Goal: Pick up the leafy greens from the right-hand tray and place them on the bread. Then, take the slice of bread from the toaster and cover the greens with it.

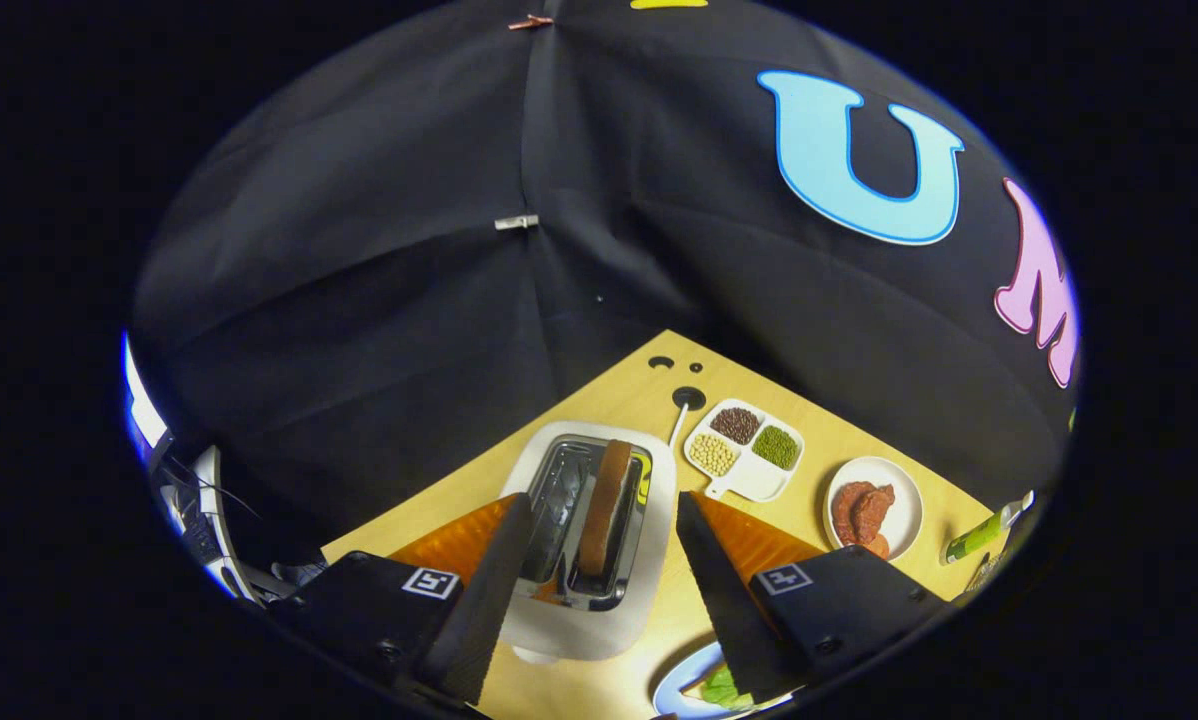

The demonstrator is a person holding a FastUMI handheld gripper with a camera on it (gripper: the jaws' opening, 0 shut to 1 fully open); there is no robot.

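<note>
My gripper (604, 512) hangs open above the white toaster (591, 535), one finger on each side of it and touching nothing. A brown slice of bread (604, 505) stands upright in the toaster's right slot, between the fingers. Close below the right finger (724, 590), a light blue plate (677, 688) carries leafy greens (721, 688); the finger hides most of the plate and whatever lies under the greens.
On the wooden table (619, 395) beyond the toaster, a white divided dish (745, 450) holds beans and seeds. To its right sits a white plate (873, 508) with reddish-brown food, then a green tube (979, 535) near the table edge. Black cloth walls stand behind.
</note>
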